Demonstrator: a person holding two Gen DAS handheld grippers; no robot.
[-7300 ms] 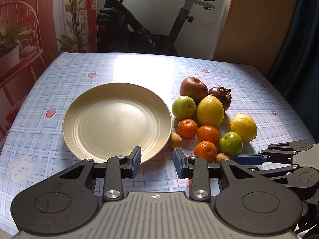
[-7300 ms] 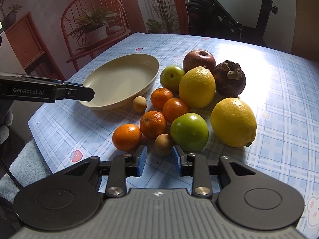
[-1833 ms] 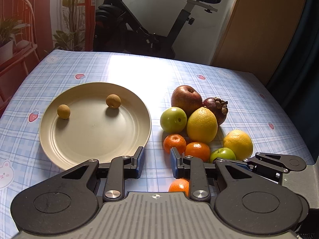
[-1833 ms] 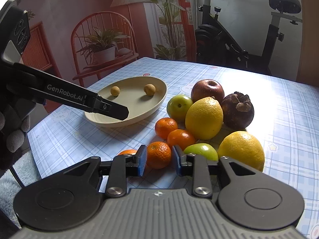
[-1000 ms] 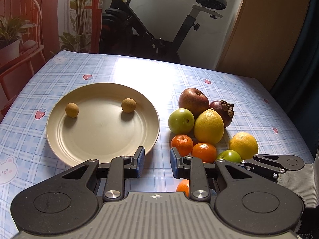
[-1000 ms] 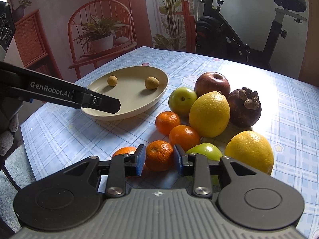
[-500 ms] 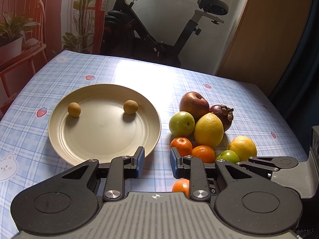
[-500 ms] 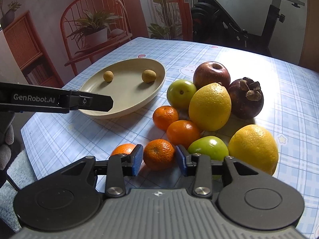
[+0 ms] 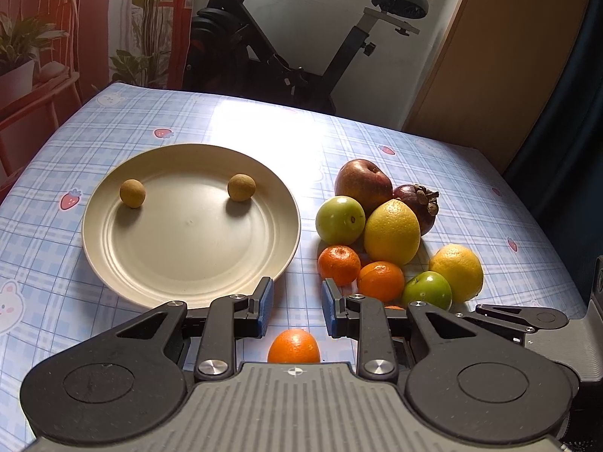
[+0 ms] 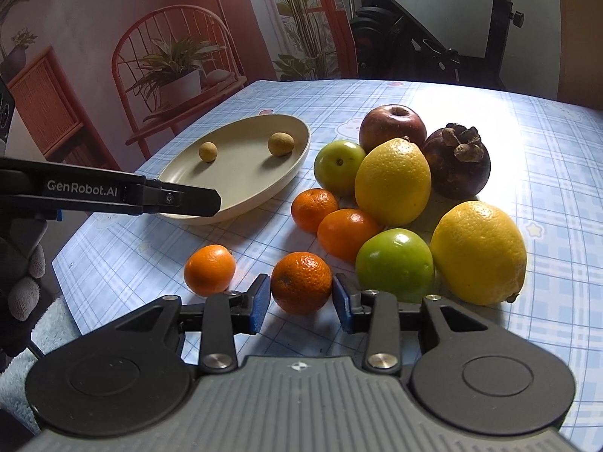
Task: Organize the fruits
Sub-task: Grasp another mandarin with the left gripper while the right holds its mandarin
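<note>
A cream plate [image 9: 188,241] holds two small brown longans [image 9: 132,193] [image 9: 241,187]. My right gripper [image 10: 301,295] is shut on a tangerine [image 10: 301,278] that still rests on the cloth, with a pad against each side. Another tangerine [image 10: 209,269] lies just left of it. My left gripper [image 9: 297,301] hovers shut and holds nothing, between the plate's near rim and the fruit pile, above that loose tangerine [image 9: 294,346]. Its finger [image 10: 181,197] crosses the right wrist view in front of the plate.
The pile to the right of the plate holds a red apple [image 10: 392,124], a mangosteen [image 10: 456,162], two lemons [image 10: 392,180] [image 10: 478,252], two green apples [image 10: 337,167] [image 10: 394,263] and two tangerines [image 10: 314,209] [image 10: 348,233]. The table's near edge is close. An exercise bike [image 9: 301,49] stands behind.
Both longans went from the cloth onto the plate. In the last second the right gripper's pads came forward around the nearest tangerine and narrowed onto it. The left gripper kept still.
</note>
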